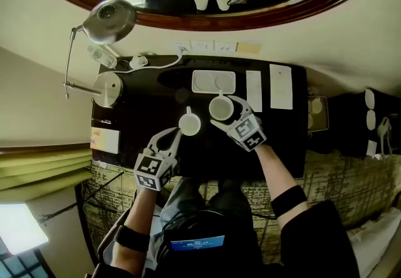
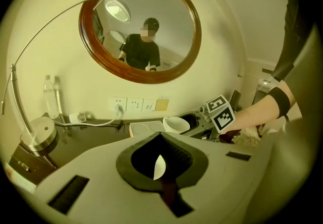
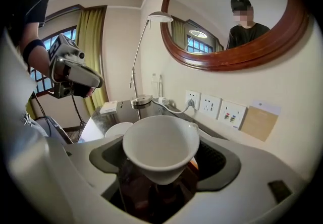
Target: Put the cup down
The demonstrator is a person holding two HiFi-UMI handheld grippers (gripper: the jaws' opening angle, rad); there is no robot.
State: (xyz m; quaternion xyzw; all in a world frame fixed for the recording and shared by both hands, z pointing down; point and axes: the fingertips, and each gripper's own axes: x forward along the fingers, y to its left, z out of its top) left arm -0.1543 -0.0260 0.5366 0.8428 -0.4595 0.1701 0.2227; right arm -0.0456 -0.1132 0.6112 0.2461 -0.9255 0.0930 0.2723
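Note:
A white cup (image 1: pixel 220 108) sits between the wide-set jaws of my right gripper (image 1: pixel 229 114), which is shut on it above the dark table (image 1: pixel 144 108). In the right gripper view this cup (image 3: pixel 160 147) fills the space between the jaws, its handle turned away. A second white cup (image 1: pixel 190 124) stands on the table to its left, also visible low in the right gripper view (image 3: pixel 118 129). My left gripper (image 1: pixel 177 133) is shut and holds nothing, its tips just short of that second cup. In the left gripper view the closed jaws (image 2: pixel 160 137) show only a white sliver through their gap.
A white tray (image 1: pixel 213 81) lies at the back of the table, with two paper cards (image 1: pixel 280 86) to its right. A lamp base (image 1: pixel 108 87), a water bottle (image 1: pixel 102 56) and a cable occupy the back left. A notepad (image 1: pixel 104 140) lies at the left edge. Wall sockets (image 1: pixel 202 46) sit under the mirror.

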